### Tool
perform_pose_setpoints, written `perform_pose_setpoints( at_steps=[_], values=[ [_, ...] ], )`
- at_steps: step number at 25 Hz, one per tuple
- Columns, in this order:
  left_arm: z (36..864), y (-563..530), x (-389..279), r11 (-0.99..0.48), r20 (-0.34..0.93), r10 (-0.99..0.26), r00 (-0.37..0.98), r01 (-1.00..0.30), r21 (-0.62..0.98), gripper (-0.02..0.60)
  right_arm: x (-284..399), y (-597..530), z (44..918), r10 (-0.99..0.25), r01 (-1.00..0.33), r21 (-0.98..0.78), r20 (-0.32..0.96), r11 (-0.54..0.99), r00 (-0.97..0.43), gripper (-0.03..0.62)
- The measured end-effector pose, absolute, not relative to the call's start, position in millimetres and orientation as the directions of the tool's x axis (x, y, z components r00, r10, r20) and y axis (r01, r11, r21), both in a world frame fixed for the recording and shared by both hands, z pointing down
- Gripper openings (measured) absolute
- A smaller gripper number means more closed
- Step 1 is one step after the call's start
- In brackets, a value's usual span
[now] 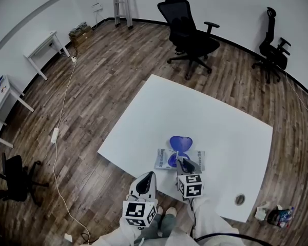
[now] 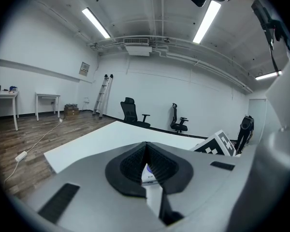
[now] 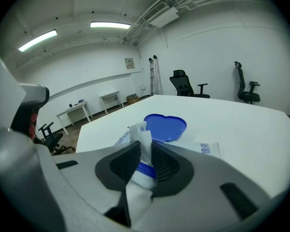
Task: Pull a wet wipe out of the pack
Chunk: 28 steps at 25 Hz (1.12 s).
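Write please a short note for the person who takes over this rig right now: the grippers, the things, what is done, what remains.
Right gripper: shut on the wet wipe, which sticks up from the opening of the pack.
Left gripper: shut, empty, held by the table's near edge, not touching the pack.
Pack: flat on the white table, blue lid flipped open.
Done: lid open, wipe gripped.
Left: pull the wipe free. The pack may lift with it, so holding it down with the left gripper would probably help.

Head view steeply down on table [image 1: 220, 122], gripper views low, near, facing across it, pack [image 1: 163, 160] shared.
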<state>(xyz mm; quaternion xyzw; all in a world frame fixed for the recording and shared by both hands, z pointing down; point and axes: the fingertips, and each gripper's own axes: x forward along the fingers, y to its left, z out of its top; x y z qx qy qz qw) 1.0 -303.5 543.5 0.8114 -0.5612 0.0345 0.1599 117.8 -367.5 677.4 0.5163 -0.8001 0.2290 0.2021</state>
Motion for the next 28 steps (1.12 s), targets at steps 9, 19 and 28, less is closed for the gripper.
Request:
perform_pose_setpoints(
  at_steps=[9,19,28],
  values=[
    [543,-300,-8,-0.307,0.234,-0.905,0.357,-0.925,0.224,-0.003,118,-370,674,-0.752,-0.932,-0.139,0.557,0.336,-0.354,0.036],
    [540,-294,-10,-0.307,0.224,-0.907,0.356,-0.924,0.226,-0.003,121,-367,665,-0.778,-0.939,-0.133,0.529,0.319,-0.339,0.014],
    [534,-289,-7,-0.321,0.216,-0.904,0.368,-0.920,0.224,-0.003,124,-363,650,-0.804,-0.943,-0.122,0.495,0.311,-0.329,0.014]
  ],
)
